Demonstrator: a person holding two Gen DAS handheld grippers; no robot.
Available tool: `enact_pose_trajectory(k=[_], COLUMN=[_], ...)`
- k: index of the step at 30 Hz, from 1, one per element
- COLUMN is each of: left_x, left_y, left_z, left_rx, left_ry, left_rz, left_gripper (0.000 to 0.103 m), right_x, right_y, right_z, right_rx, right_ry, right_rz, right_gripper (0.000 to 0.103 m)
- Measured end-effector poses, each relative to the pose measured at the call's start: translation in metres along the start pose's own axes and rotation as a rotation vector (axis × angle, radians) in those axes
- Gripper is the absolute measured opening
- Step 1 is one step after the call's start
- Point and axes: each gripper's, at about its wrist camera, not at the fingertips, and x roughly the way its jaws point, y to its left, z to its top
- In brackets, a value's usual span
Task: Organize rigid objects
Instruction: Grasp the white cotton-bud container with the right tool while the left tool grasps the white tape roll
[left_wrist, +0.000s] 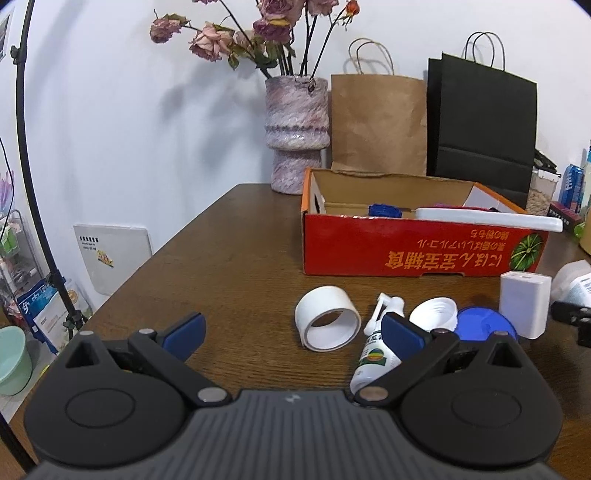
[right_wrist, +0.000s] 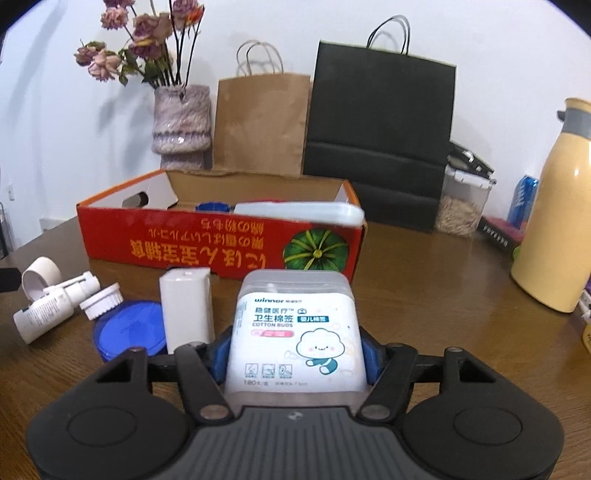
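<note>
Cotton-bud box stands on the wooden table, clamped between the blue pads of the right gripper, just in front of the red cardboard box. To its left: white charger, blue lid, spray bottle. Left gripper hangs with jaws wide and empty above the table, near the tape roll.
</note>
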Motion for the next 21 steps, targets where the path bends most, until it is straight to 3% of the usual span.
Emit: enact_pose_trajectory(k=[12,21], left_x=[0.014,0.043], left_y=[0.000,0.003], left_z=[0.002,0.014], left_rx=[0.006,-0.056], left_ry=[0.036,0.063], left_rz=[0.015,0.004], left_gripper=[0.103,0.103], right_x=[-0.007,-0.008], right_y=[-0.001,0.000], right_z=[-0.001,-0.002], right_rx=[0.005,0.005], right_ry=[-0.039,-0.042], right_rz=[-0.011,-0.018], right_gripper=[0.064,0.064])
